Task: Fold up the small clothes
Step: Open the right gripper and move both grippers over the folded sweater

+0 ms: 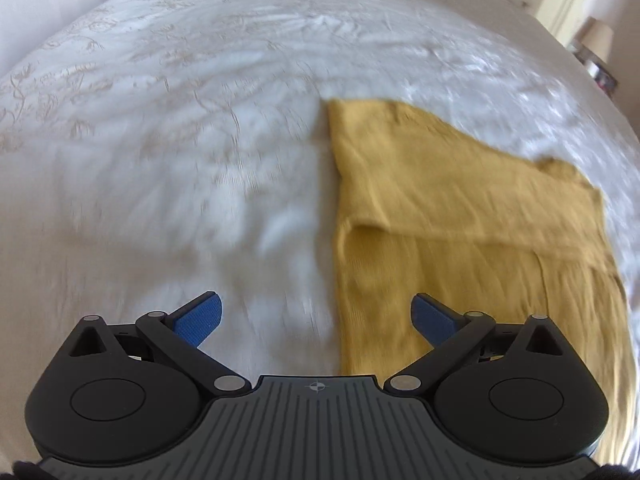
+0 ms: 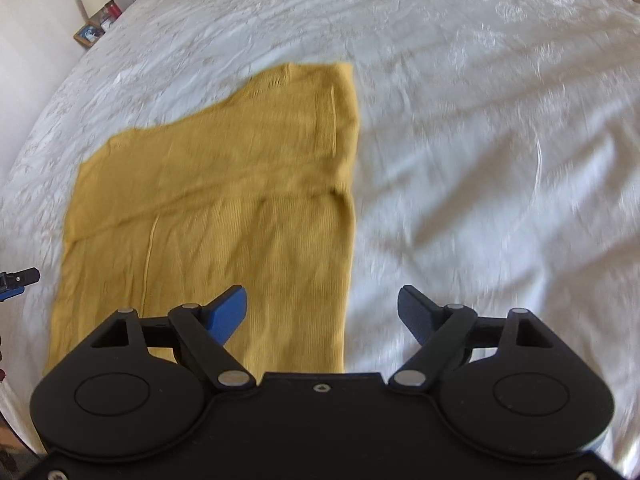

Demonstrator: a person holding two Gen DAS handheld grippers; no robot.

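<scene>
Left wrist view: left claw (image 1: 316, 322) wide open, holding nothing, hovering above the bed (image 1: 160, 160). Yellow garment (image 1: 460, 216) lies flat on the white bedspread, ahead and to the right of this claw. Its straight left edge runs away from the camera and passes between the 2 blue pads, closer to the right one.

Right wrist view: right claw (image 2: 322, 314) also wide open and empty. Same garment (image 2: 224, 200) sits ahead and to the left here; its straight right edge also falls between the pads, closer to the left one. Left claw tip (image 2: 18, 280) just visible at the far left frame edge, beyond the garment's left side.

Garment looks already folded at least once: a horizontal layer edge crosses it about midway, upper layer on the far half. The far outline tapers on one side, probably a tucked sleeve or shoulder. Long axis runs near-to-far, roughly along both claws' pointing direction.

Key relation: each claw sits over 1 long edge near the garment's near end, 1 per side, about equally close. My read: next move is pinching both near corners and carrying them to the far edge. Risk: pads catching bedspread with the knit. Motion blur, so fine detail is uncertain.
</scene>
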